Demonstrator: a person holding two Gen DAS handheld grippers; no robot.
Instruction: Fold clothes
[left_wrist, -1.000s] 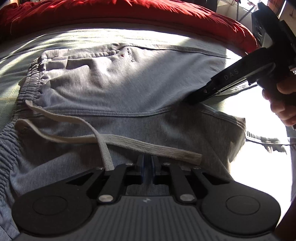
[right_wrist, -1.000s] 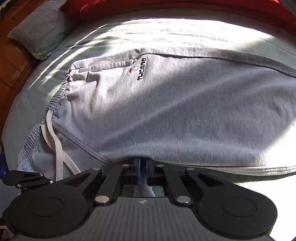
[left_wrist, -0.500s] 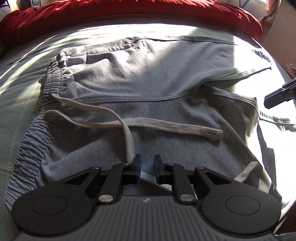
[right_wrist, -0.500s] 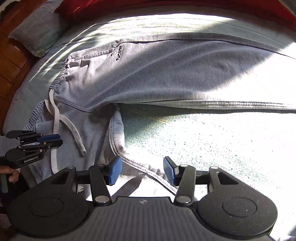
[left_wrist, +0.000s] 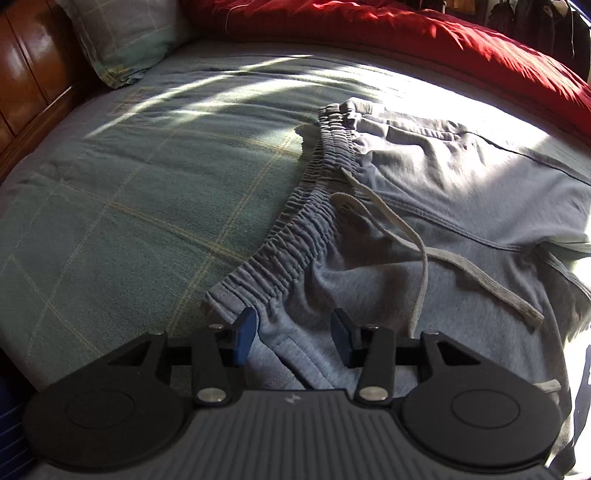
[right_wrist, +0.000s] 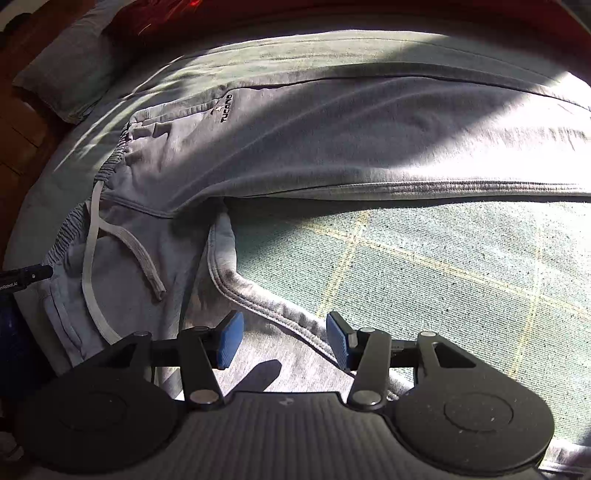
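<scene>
Grey sweatpants (left_wrist: 461, 192) lie spread on the bed, their elastic waistband (left_wrist: 295, 236) running diagonally and a pale drawstring (left_wrist: 424, 254) loose across the front. My left gripper (left_wrist: 291, 338) hovers over the near corner of the waistband; its jaws are opening, with cloth below them but not pinched. In the right wrist view the sweatpants (right_wrist: 369, 136) show a black logo (right_wrist: 226, 109), one leg stretched to the right. My right gripper (right_wrist: 282, 341) stands open above the stitched crotch seam (right_wrist: 258, 295), its pads off the cloth. The left gripper's fingertips (right_wrist: 26, 277) show at the left edge.
A green checked bedsheet (left_wrist: 140, 206) covers the mattress. A red duvet (left_wrist: 406, 40) is bunched along the far side. A pillow (left_wrist: 125, 40) rests against the wooden headboard (left_wrist: 22, 81) at the upper left.
Both grippers let go of the grey cloth and opened. The left gripper swung left and rose from the trouser front to the waistband corner; the right gripper backed off the leg to the crotch seam.
</scene>
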